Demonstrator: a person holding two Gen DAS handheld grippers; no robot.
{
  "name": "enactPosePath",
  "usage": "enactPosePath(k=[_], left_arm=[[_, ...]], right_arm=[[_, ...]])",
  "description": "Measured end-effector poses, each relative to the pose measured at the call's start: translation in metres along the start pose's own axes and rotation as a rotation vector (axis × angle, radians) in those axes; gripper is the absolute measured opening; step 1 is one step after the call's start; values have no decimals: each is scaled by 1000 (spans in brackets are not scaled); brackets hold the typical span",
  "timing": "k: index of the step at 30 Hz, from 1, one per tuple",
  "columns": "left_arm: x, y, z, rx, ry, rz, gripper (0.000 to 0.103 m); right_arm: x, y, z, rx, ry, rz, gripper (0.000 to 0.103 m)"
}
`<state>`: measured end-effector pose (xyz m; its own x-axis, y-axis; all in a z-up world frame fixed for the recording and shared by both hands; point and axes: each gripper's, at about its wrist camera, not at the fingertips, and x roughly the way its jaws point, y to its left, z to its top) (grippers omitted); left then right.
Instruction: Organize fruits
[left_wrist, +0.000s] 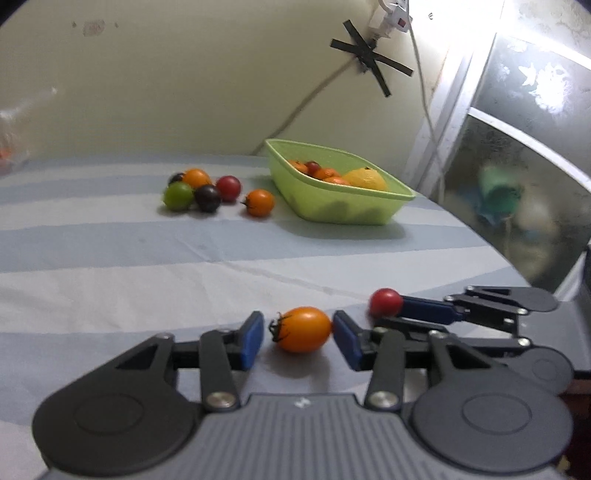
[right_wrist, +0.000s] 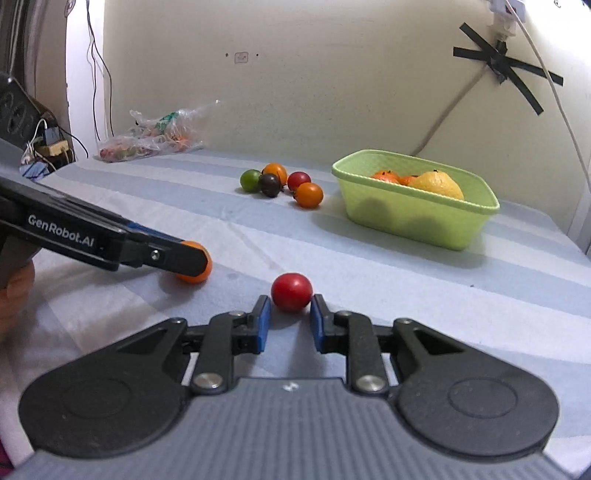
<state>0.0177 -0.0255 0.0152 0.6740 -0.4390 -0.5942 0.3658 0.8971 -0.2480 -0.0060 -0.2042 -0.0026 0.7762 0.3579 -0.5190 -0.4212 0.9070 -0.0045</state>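
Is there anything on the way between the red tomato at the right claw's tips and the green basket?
Nothing visible. Only bare striped cloth lies between the red tomato in the right claw and the green basket. The loose tomatoes sit left of the basket, off that line.

Tomatoes (left_wrist: 207, 190) beside green basket (left_wrist: 332, 192)

A pale cream wall (right_wrist: 332, 74) bearing a black tape cross (right_wrist: 506, 66) and a white socket with cables stands behind the table's blue-and-white striped cloth (right_wrist: 406, 295), with a bright frosted window (left_wrist: 524, 122) at one side
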Motion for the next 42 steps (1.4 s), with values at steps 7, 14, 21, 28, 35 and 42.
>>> enactPosePath(k=[7,14,21,28,35,42], left_arm=[[2,-10,-6,21,-36,93,58],[5,-17,-12,49,-40,131,60],[4,-17,-14,56,-45,134,60],[4,-16,-14,55,-47,127,59],[4,-16,-14,54,-47,127,59],[4,-16,-14,58,-47,125,60]], right_arm=[[-2,-3,-2,14,-4,-15,33],[-2,-2,-2,12,-5,-23,33],[-1,-1,-3,6,-5,-31,35],[0,-2,-4,18,-4,-38,39],[0,-2,-4,18,-4,-38,39],[0,-2,-4,18,-4,-39,39]])
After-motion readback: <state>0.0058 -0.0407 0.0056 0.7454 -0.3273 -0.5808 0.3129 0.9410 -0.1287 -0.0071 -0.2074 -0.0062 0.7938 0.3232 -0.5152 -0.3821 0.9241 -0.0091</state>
